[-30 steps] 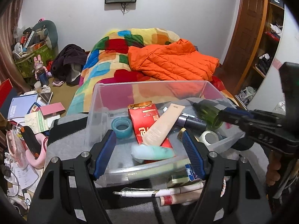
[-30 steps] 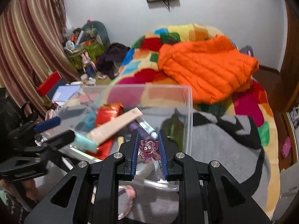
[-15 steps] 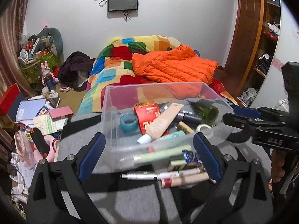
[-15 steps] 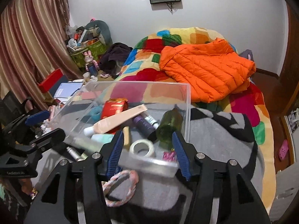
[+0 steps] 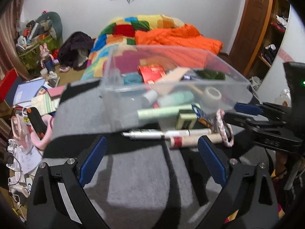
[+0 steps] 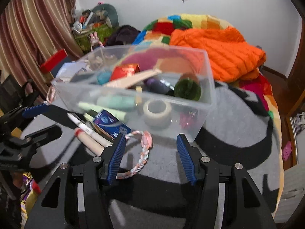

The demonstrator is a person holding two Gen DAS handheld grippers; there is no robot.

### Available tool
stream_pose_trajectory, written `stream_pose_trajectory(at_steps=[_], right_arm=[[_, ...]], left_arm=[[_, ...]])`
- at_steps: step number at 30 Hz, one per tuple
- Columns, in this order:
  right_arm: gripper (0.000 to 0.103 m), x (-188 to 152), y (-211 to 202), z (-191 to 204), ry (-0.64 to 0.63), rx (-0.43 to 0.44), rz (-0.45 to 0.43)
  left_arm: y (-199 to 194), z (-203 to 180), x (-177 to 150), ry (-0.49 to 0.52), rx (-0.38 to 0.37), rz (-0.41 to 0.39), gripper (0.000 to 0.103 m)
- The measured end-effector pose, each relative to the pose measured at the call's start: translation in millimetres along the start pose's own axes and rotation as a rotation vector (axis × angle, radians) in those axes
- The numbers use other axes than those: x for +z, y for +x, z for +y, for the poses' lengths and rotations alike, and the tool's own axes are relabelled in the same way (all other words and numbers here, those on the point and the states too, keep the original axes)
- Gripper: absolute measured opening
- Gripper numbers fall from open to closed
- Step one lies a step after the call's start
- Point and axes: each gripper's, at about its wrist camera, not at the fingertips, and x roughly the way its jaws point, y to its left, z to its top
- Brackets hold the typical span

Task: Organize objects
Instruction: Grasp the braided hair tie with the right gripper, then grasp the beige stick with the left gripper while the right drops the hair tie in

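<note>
Clear bin, left wrist view: ahead of and above the left gripper, on the grey blanket.
Left gripper: tilted steeply downward, jaws spread wide after opening, empty; pens just beyond its tips.
Right wrist view: right gripper angled down before the bin, jaws just narrowing, released; braided ring lies between them, beside the left pad.

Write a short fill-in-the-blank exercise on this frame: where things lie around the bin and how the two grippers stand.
1. The roll of tape lies ____ the clear plastic bin.
2. The braided ring lies on the grey blanket, ____ the bin.
3. The right gripper and the left gripper both hold ____.
4. The jacket on the bed is ____ in colour.

Missing words: inside; outside; nothing; orange
</note>
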Motion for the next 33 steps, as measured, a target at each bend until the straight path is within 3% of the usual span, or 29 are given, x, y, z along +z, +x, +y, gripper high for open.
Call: stream_pose_trajectory(at_steps=[2,8,22,27,30,33], right_arm=[[0.027,-1.0,11.0,-0.6,-0.004,0.016,0.04],[0.011,-2.5,17.6,3.8,-0.037,0.011,0.048],[0.011,-21.9,-25.5,-33.3,0.071,-0.011,-0.042],[0.011,-27.5,-34.7,-41.4,0.094,0.003,-0.06],[0.011,-29.7,-34.5,-39.7,0.092,0.008,-0.061],[0.011,-31.6,-34.8,-37.3,0.087,0.019,-0.063]], left_arm=[[6.0,-5.3,0.3,0.02,-0.003,0.02,0.097],[18.1,-25.1,3.2,0.064,-0.042,0.043,0.097],[37.9,-65.3,3.1,0.146,-0.013,0.099,0.097],[50.3,-66.6,1.7,0.088,-0.01,0.119,0.097],[45.9,-63.9,-2.3,0.067,0.004,0.083,0.084],[39.1,-55.9,-7.5,0.032,-0.012,0.072,0.084]])
